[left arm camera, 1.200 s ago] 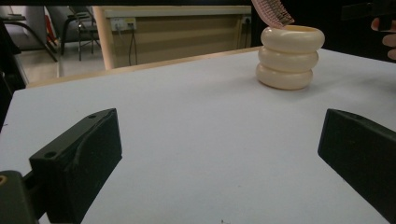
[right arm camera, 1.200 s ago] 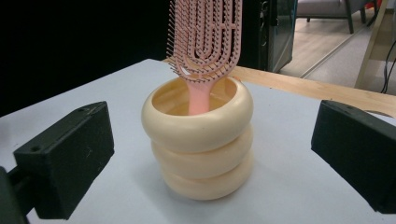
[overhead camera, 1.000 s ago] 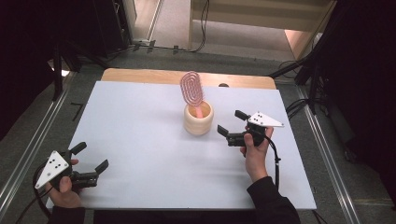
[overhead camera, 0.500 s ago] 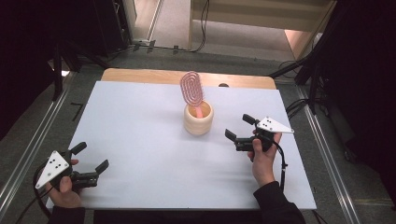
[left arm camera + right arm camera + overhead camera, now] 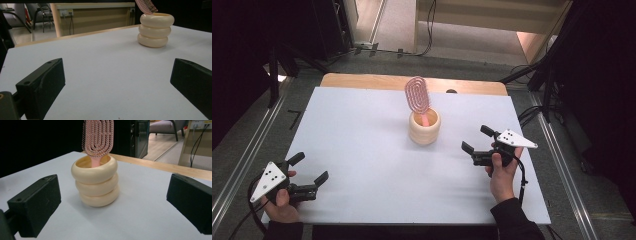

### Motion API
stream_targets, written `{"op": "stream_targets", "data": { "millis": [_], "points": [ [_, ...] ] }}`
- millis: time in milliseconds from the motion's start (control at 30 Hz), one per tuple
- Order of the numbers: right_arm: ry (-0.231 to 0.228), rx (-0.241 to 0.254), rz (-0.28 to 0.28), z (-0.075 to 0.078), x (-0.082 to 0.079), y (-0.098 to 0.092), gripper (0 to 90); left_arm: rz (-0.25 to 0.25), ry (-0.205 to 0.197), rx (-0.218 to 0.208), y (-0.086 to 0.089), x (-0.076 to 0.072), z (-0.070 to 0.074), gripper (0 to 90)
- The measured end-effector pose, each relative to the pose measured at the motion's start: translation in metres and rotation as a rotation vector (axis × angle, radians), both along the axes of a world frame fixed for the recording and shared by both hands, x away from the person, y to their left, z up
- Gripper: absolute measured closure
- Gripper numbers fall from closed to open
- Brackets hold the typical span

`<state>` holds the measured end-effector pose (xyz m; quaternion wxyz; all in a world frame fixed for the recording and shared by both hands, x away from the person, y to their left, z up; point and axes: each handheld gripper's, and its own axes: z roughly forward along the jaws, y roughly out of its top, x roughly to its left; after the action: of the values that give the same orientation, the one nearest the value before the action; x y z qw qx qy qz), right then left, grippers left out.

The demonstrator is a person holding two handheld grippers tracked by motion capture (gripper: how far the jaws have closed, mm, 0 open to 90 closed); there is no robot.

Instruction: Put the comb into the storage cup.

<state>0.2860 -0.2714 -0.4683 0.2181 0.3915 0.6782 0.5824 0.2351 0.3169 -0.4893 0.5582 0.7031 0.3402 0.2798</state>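
Note:
A cream ribbed cup [image 5: 424,128] stands upright near the middle of the white table [image 5: 362,130], with a pink hairbrush [image 5: 418,96] standing in it, bristle head up. The cup [image 5: 96,183] and hairbrush [image 5: 98,135] sit just ahead of my right gripper [image 5: 112,205], slightly left of centre. My right gripper [image 5: 478,140] is open and empty, to the right of the cup. My left gripper [image 5: 309,169] is open and empty at the near left corner. From there the cup [image 5: 155,30] is far ahead, with the brush's edge [image 5: 146,5] above it.
A wooden strip [image 5: 362,82] runs along the table's far edge. Cables [image 5: 429,30] and dark stands [image 5: 552,60] lie on the floor beyond. Metal rails [image 5: 242,165] flank the table's sides.
My right gripper has drawn back to the right and nearer the front edge, away from the cup. The left gripper has stayed put.

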Motion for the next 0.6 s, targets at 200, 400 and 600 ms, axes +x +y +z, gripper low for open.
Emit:
{"op": "stream_targets", "data": {
  "millis": [200,400,600],
  "points": [
    [-0.001,-0.004,-0.011,0.0,-0.007,-0.008,0.0,0.001,0.0,0.003,0.0,0.0,0.0,0.3],
    [-0.003,-0.005,-0.025,-0.002,-0.013,-0.017,0.0,0.0,0.0,0.005,0.0,0.0,0.0,0.3],
    [0.0,-0.004,-0.039,-0.005,-0.019,-0.024,0.0,0.001,0.001,0.007,-0.001,0.0,0.0,0.3]
  ]
}}
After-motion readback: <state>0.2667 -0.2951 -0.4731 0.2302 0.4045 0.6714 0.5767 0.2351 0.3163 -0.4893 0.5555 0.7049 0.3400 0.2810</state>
